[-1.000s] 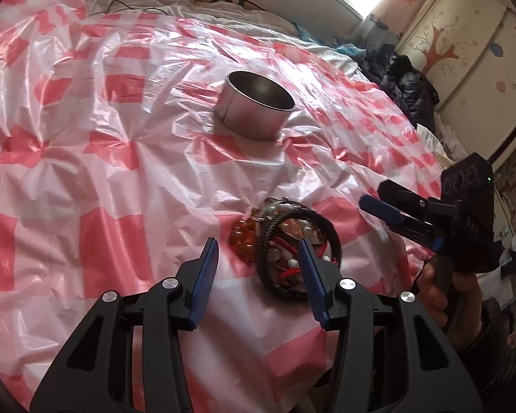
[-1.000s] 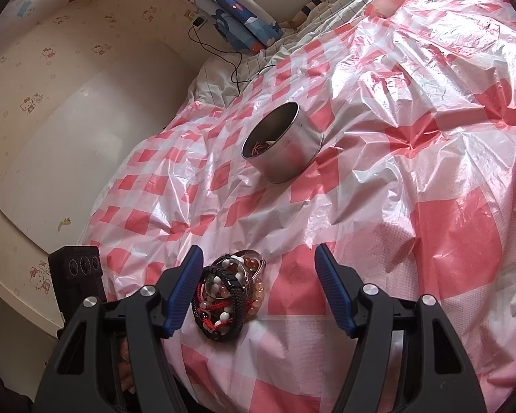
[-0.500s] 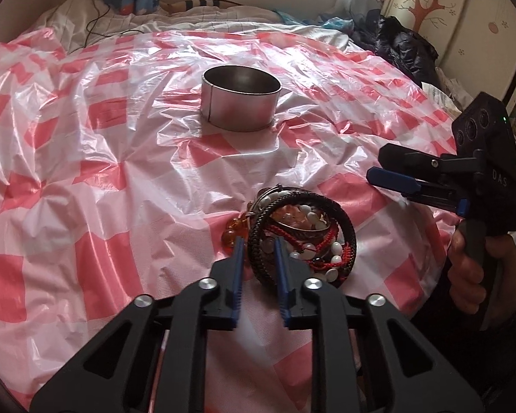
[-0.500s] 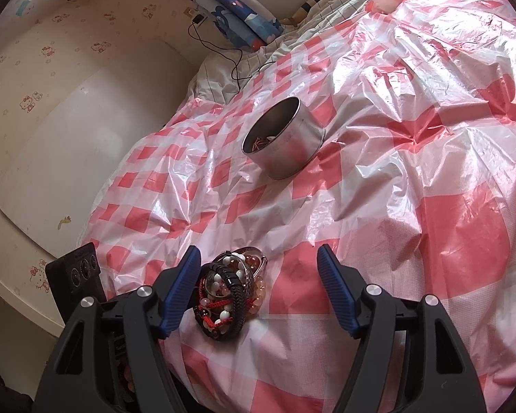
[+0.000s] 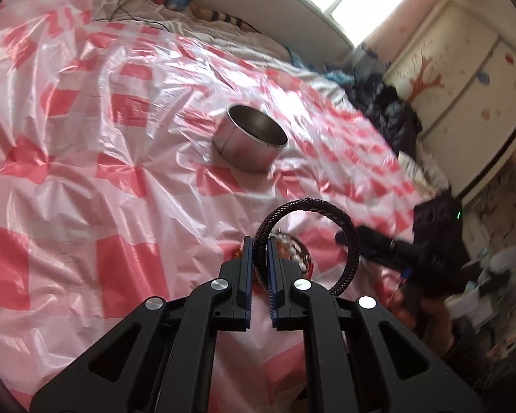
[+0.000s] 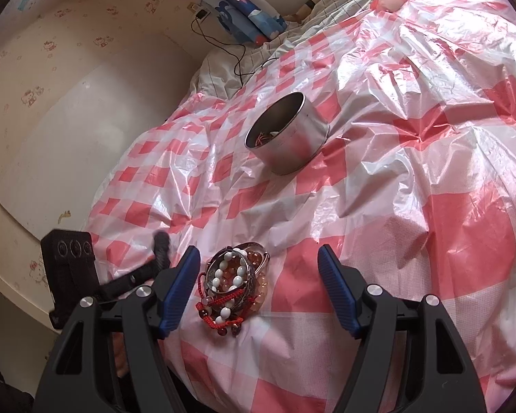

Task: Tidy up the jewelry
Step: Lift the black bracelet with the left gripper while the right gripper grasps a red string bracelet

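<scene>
- The black braided bracelet [image 5: 347,237] is clamped by one side between the fingers [image 5: 247,258] of the left gripper [image 5: 259,258], its loop standing up above the rest of the jewelry.
- The left fingers are pressed together on the braid, with no gap showing beside it.
- The pile [image 6: 232,284] lies on the bed's red-and-white checked plastic sheet [image 6: 430,172]: a white bead bracelet, red cords, amber beads and a metal bangle.
- The right gripper [image 6: 259,282] hangs over that pile with its fingers [image 6: 335,289] wide apart, one on each side, touching nothing.
- A round steel tin [image 6: 292,148] sits farther up the sheet, well apart from the pile, with some small pieces inside.
</scene>
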{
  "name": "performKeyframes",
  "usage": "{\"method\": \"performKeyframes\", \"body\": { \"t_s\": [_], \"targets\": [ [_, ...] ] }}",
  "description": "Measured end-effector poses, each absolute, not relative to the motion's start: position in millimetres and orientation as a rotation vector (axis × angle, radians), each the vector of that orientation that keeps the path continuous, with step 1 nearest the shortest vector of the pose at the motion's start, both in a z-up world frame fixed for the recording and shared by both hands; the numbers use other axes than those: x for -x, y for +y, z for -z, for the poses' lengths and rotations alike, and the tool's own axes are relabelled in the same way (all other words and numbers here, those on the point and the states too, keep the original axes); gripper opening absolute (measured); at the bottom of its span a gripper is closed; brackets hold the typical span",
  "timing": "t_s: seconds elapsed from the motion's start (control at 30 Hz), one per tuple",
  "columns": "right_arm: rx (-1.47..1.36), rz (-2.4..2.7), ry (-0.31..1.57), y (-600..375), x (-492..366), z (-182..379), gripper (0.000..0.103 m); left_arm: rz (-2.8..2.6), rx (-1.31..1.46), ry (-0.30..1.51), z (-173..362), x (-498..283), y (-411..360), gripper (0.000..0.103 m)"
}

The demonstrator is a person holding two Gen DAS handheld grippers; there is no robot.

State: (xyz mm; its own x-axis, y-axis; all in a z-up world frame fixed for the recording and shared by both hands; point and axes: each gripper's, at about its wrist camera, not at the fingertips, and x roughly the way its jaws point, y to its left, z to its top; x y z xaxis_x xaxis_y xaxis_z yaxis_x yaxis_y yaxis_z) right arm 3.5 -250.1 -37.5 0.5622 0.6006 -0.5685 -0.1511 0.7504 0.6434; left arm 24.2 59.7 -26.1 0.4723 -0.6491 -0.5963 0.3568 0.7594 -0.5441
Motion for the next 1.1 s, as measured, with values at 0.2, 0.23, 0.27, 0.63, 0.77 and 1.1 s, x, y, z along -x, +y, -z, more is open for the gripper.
{"method": "performKeyframes", "body": {
  "t_s": [0.2,0.23,0.27,0.63,0.77,1.1],
  "targets": [
    [-0.410,-0.513,0.873,-222,-1,30,0.068,0.578,0.434,0.836,21,-27,76,0.007],
    [-0.373,-0.520,0.868,-216,0,28,0.068,0.568,0.441,0.832,21,-27,77,0.007],
    [-0.331,-0.531,0.863,-209,1,25,0.068,0.561,0.453,0.828,20,-28,79,0.007],
    [-0.016,-0.624,0.822,-149,32,21,0.068,0.530,0.479,0.824,22,-30,91,0.007],
    [0.018,-0.658,0.809,-141,38,22,0.061,0.534,0.473,0.822,21,-30,89,0.007],
    [0.130,-0.602,0.860,-132,35,38,0.009,0.532,0.477,0.821,21,-30,89,0.007]
  ]
}}
